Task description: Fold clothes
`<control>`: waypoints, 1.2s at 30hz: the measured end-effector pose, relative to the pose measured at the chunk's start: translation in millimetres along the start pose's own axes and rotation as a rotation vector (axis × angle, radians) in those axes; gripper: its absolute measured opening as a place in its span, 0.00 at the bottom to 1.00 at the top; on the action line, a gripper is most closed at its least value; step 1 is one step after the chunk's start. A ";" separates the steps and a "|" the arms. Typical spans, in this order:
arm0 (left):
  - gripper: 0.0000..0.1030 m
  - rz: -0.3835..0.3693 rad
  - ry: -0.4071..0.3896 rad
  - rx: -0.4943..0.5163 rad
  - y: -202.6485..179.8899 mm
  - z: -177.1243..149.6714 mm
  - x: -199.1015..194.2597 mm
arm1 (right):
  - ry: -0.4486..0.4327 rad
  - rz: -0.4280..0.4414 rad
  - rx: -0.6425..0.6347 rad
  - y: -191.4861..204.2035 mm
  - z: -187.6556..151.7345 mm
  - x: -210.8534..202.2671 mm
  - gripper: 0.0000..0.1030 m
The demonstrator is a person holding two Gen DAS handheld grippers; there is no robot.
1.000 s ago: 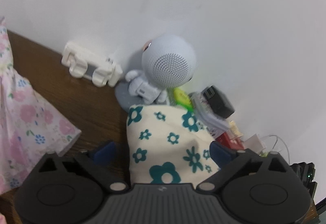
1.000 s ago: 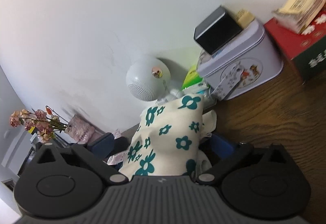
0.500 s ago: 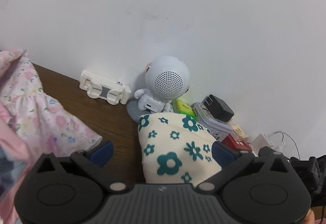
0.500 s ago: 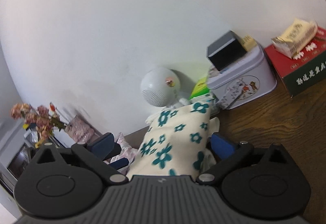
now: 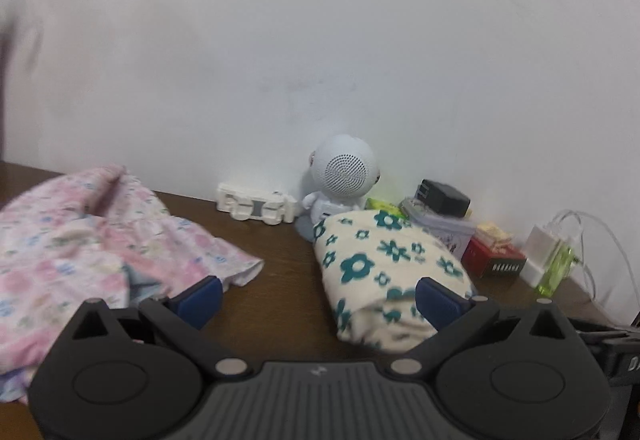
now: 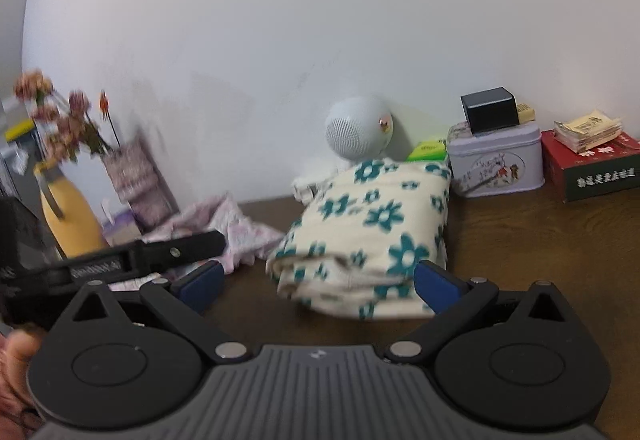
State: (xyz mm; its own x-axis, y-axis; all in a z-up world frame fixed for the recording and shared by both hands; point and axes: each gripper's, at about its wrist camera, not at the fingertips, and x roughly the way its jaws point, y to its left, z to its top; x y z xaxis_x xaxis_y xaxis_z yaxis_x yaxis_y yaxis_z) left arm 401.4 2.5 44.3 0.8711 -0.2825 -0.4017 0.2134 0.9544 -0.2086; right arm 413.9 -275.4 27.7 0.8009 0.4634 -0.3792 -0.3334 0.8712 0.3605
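Bundle (image 6: 372, 236) of folded floral cloth lies lengthwise toward the wall, both tongs (image 5: 318, 298) (image 6: 316, 286) released.

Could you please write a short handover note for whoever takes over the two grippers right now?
Left gripper: open, holding nothing.
Right gripper: open, holding nothing.
The cream garment with teal flowers lies folded on the wooden table, in front of the round white speaker.
The pink floral garment lies crumpled on the table, to the left of the folded one.
Done: the cream garment.
Left: fold the pink one.
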 end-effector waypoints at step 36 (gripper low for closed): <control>1.00 0.160 0.060 0.162 -23.5 -37.0 -57.9 | 0.027 -0.318 -0.119 62.6 -33.0 -42.2 1.00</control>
State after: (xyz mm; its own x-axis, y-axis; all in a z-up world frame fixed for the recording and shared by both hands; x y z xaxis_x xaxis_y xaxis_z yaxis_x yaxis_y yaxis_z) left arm 329.5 -7.1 39.4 0.8727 -0.1273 -0.4713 0.1474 0.9891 0.0058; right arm 342.8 -235.1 38.1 0.8612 0.1683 -0.4796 -0.1262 0.9848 0.1189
